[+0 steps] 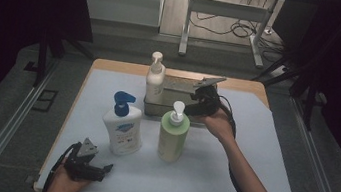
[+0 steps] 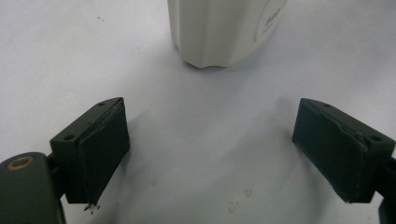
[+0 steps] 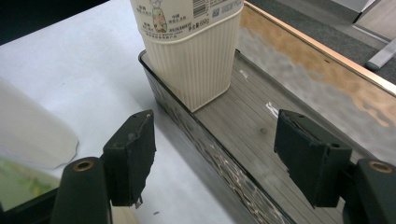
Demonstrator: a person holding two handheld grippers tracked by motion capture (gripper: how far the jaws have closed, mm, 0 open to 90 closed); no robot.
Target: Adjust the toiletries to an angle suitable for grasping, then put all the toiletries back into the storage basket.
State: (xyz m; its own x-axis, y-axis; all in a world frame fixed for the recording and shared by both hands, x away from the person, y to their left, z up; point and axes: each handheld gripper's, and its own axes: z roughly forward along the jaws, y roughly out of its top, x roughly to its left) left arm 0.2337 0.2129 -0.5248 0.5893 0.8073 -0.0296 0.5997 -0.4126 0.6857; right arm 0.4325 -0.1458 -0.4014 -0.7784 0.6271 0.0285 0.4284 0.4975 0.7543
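White sheeting covers the table [image 1: 256, 189], with a wooden edge showing at the far side and dark floor, rails and a desk frame beyond.

Cream pump bottle [image 1: 155, 78] stands upright at the left end of a shallow grey tray [image 1: 180, 85] at the far middle of the table. In the right gripper view the bottle's ribbed base [image 3: 196, 70] sits inside the tray [image 3: 243, 121], against its near wall.

Right gripper [image 1: 197, 100] is held at the tray's right part, just right of the cream bottle and apart from it. Its jaws are spread, nothing between the pads, touching nothing; one jaw hangs over the sheet outside the tray wall, the other over the tray floor [image 3: 217, 158].

Green pump bottle [image 1: 174, 133] stands upright on the sheet in front of the tray, near the right hand. White bottle with blue pump [image 1: 123, 125] stands to its left.

Left gripper [image 1: 97, 169] rests low at the near left corner, jaws wide apart and empty [image 2: 210, 154]; the white bottle's base [image 2: 219, 32] lies ahead of it, well clear of the pads.
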